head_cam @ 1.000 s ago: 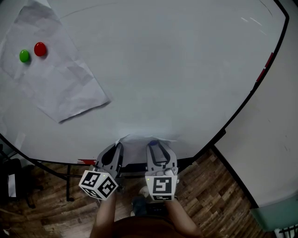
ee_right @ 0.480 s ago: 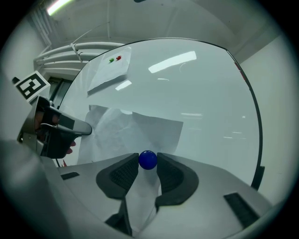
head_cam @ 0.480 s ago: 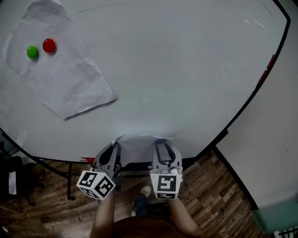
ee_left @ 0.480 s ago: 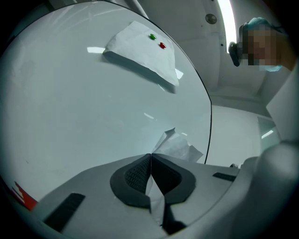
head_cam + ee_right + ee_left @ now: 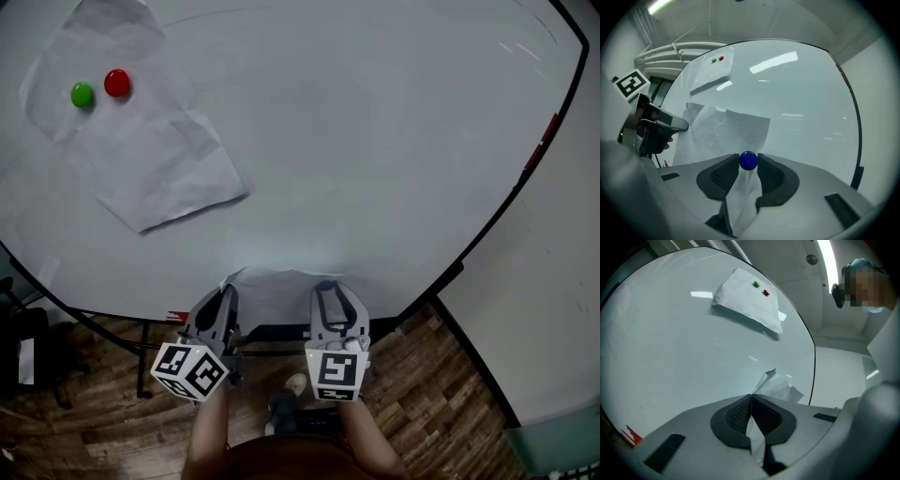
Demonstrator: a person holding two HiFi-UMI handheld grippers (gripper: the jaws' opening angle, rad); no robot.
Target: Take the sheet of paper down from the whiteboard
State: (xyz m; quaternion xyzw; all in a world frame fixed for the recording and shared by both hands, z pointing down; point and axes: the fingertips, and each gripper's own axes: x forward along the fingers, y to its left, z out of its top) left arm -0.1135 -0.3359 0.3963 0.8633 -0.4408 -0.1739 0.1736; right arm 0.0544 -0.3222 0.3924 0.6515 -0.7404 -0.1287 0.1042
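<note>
The crumpled white sheet of paper sits at the lower centre of the head view, against the bottom edge of the large white whiteboard with a thin black frame, between the two grippers. The left gripper has its jaws pressed together on a fold of this sheet; in the left gripper view the paper runs out from between the black ribbed pads and stands up crumpled just beyond them. The right gripper is clamped on a small round blue magnet, one pad touching each side of it, with the sheet passing under the magnet and down between the jaws. In the upper left of the head view, well apart from the grippers, a second creased white sheet lies on the board, with a round green magnet and a round red magnet side by side near its top. Brown wooden floor fills the bottom of the frame.
</note>
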